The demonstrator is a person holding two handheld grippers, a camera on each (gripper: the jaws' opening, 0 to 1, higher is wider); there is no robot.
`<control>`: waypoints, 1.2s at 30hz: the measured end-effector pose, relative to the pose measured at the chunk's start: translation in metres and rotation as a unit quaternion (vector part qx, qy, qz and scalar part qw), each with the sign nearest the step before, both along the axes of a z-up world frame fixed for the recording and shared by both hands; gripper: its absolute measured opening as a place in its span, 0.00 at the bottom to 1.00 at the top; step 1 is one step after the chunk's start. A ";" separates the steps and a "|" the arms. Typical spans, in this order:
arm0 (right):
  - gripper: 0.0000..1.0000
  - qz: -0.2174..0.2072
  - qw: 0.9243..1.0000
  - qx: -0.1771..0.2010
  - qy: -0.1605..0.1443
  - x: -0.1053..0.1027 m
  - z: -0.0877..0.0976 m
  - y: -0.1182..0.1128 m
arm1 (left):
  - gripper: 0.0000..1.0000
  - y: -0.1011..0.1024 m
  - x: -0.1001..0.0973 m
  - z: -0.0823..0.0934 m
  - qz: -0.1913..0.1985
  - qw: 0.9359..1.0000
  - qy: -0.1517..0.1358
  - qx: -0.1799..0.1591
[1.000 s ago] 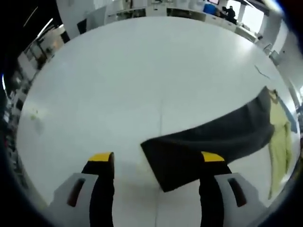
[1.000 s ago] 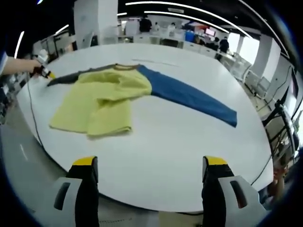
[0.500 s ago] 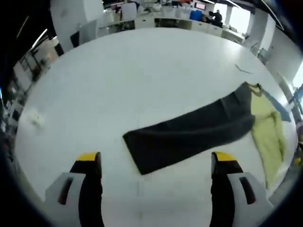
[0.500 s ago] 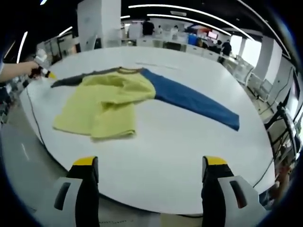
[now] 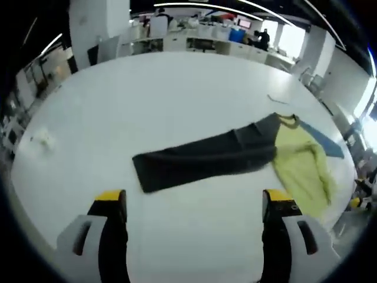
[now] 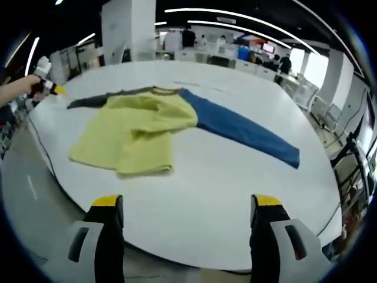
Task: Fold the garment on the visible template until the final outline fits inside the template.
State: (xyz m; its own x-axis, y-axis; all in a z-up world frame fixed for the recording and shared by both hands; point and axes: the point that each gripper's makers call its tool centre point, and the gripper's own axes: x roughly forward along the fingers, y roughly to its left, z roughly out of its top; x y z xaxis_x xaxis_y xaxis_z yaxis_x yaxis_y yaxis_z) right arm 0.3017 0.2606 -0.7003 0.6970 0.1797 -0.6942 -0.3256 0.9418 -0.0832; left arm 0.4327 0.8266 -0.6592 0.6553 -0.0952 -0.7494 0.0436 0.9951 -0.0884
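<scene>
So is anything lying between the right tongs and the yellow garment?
Nothing visible: bare white table runs from the open right tongs to the garment, whose hem is already folded.

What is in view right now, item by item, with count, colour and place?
shirt: one, yellow body, lying crumpled near the table's edge.
dark sleeve: one, dark grey, stretched flat across the table.
blue sleeve: one, blue, stretched flat the other way.
table: one, white, round, under the shirt.
small object: one, whitish, near the far rim; too blurred to identify.
left claw: yellow-tipped jaws apart, above the table.
right claw: yellow-tipped jaws apart, holding nothing.
</scene>
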 end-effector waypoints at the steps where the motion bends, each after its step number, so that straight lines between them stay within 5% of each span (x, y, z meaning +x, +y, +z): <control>1: 0.88 0.001 1.000 0.000 -0.001 0.000 0.000 0.000 | 0.92 -0.005 -0.005 0.005 -0.001 1.000 -0.005 -0.001; 6: 0.88 -0.003 1.000 0.008 -0.008 0.001 0.004 0.000 | 0.91 -0.025 -0.026 0.020 -0.005 1.000 -0.022 -0.011; 15: 0.88 0.011 1.000 0.011 -0.018 0.001 0.007 0.005 | 0.91 -0.060 -0.066 0.023 -0.017 0.999 -0.018 -0.020; 27: 0.87 0.029 0.999 0.015 -0.025 0.000 0.009 0.011 | 0.91 -0.091 -0.092 0.028 -0.033 0.999 -0.019 -0.020; 36: 0.84 0.040 0.999 0.023 -0.027 -0.001 0.011 0.015 | 0.90 -0.160 -0.130 0.018 -0.069 0.996 0.006 -0.063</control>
